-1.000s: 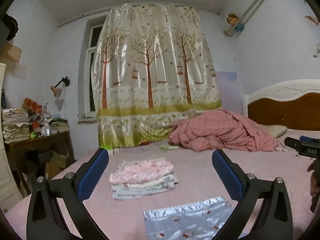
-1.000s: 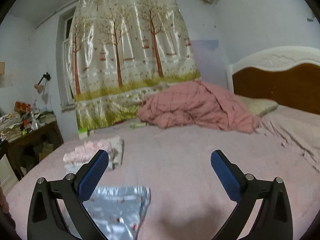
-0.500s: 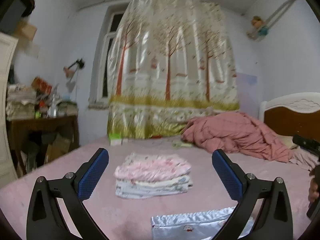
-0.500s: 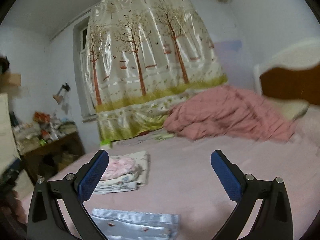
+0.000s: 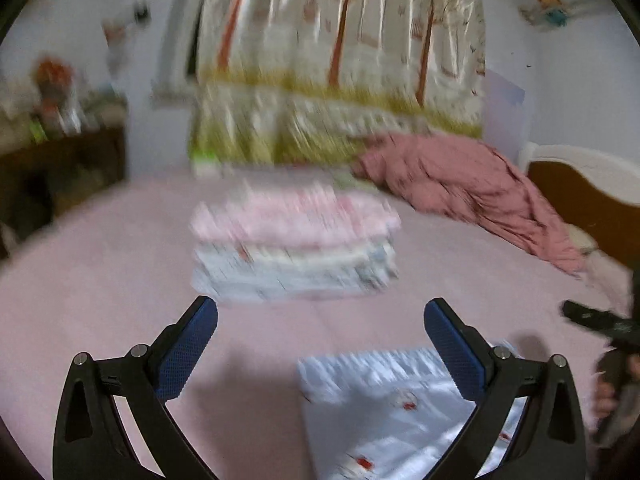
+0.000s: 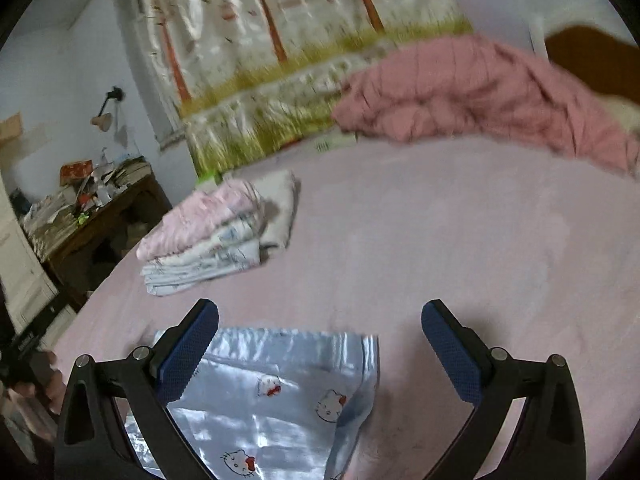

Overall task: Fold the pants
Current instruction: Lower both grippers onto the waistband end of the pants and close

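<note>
Closest to both cameras, at the near edge of the bed (image 6: 460, 240), lies the pair of pale blue satin pants (image 6: 276, 396) printed with cartoon cats, already folded into a flat packet. The right tool (image 6: 320, 344) hangs above it with its jaws spread wide and nothing between them; the packet sits under and to the left of that tool's left finger, its far edge running roughly side to side and its right edge turned up in a loose flap. In the left wrist view the left tool (image 5: 321, 344) is likewise fully open and empty, and the same pants (image 5: 400, 404) lie below its right finger, toward the lower right. So the garment rests between the two tools, inward of each, and neither is touching it. Its long axis appears to run across the bed's near edge, though the bottom of each frame cuts it off. I judge the right tool the nearer, since the loose flap lies almost under its span.

Further in, toward the bed's left edge, stands a stack of folded clothes (image 6: 212, 240), pink on top and white-printed below, well apart from the pants. Beyond that, a crumpled pink quilt (image 6: 480, 92) is heaped by the headboard (image 5: 592, 188), and a tree-patterned curtain (image 6: 280, 40) hangs behind the far edge. The left view is heavily blurred.
</note>
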A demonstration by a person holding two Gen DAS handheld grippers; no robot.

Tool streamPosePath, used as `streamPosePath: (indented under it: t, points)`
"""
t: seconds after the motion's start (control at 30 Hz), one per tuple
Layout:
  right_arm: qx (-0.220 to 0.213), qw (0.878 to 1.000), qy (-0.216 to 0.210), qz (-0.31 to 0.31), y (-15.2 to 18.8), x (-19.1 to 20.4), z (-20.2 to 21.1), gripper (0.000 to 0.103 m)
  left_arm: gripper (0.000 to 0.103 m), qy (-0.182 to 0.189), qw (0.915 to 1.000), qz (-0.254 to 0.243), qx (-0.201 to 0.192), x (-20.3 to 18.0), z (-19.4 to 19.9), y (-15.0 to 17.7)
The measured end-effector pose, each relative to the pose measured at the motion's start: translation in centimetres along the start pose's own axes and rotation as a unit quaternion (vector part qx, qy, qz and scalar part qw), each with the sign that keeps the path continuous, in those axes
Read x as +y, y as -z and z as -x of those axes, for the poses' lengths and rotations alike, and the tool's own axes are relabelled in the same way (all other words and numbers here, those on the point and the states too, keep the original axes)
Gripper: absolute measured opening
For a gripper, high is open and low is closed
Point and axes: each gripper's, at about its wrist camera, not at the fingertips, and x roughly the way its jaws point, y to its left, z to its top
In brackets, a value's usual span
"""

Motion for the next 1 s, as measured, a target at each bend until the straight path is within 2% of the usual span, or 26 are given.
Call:
streamPosePath:
  t: [0.07, 0.13, 0.23, 0.33, 0.43, 0.57, 0.6, 0.67, 0.73, 0.8, 0.83, 0.87, 0.93, 1.0]
  points:
    - [0.024, 0.999, -0.001, -0.028, 0.5, -1.4, -1.7, 0.097, 0.102, 0.012, 0.9995, 0.009, 0.026, 0.5, -1.4, 0.7]
    - [0.048, 0.998, 0.008, -0.047, 1.1, -2.7, -3.5, 0.093, 0.102, 0.004, 0.9989, 0.009, 0.045, 0.6, -2.5, 1.2]
    - [0.075, 0.996, 0.023, -0.052, 1.9, -3.8, -5.8, 0.092, 0.098, 0.009, 0.9966, 0.028, 0.077, 1.2, -3.9, 2.1]
    - [0.108, 0.992, 0.001, -0.069, 2.6, -4.6, -7.9, 0.088, 0.089, 0.014, 0.9927, 0.049, 0.109, 2.2, -5.4, 3.1]
    - [0.13, 0.987, -0.02, -0.089, 3.3, -5.2, -9.8, 0.088, 0.089, 0.021, 0.9885, 0.062, 0.136, 2.8, -6.8, 4.0]
    - [0.132, 0.987, -0.035, -0.08, 3.3, -4.8, -10.2, 0.086, 0.089, 0.021, 0.9856, 0.068, 0.153, 3.0, -7.8, 4.7]
    - [0.133, 0.987, -0.045, -0.084, 3.4, -4.8, -10.2, 0.082, 0.089, 0.02, 0.9849, 0.07, 0.157, 3.0, -8.0, 4.8]
    - [0.136, 0.985, -0.055, -0.088, 3.5, -4.7, -10.4, 0.067, 0.089, 0.02, 0.984, 0.077, 0.16, 3.3, -8.0, 4.9]
    - [0.137, 0.986, -0.055, -0.084, 3.5, -4.6, -10.4, 0.062, 0.089, 0.018, 0.9841, 0.082, 0.157, 3.6, -7.8, 4.9]
    - [0.141, 0.985, -0.064, -0.078, 3.6, -4.3, -10.5, 0.051, 0.089, 0.018, 0.9842, 0.086, 0.154, 3.8, -7.7, 4.8]
    - [0.145, 0.984, -0.068, -0.076, 3.6, -4.1, -10.7, 0.042, 0.089, 0.018, 0.9842, 0.087, 0.154, 3.9, -7.7, 4.7]
    - [0.145, 0.985, -0.061, -0.074, 3.7, -4.1, -10.7, 0.027, 0.089, 0.018, 0.9839, 0.088, 0.154, 4.0, -7.7, 4.7]
    - [0.141, 0.986, -0.047, -0.075, 3.6, -4.2, -10.6, 0.008, 0.089, 0.024, 0.9829, 0.091, 0.159, 4.2, -7.8, 4.7]
    - [0.121, 0.988, -0.037, -0.086, 3.4, -4.8, -9.9, 0.007, 0.089, 0.039, 0.9801, 0.102, 0.165, 4.5, -8.0, 4.8]
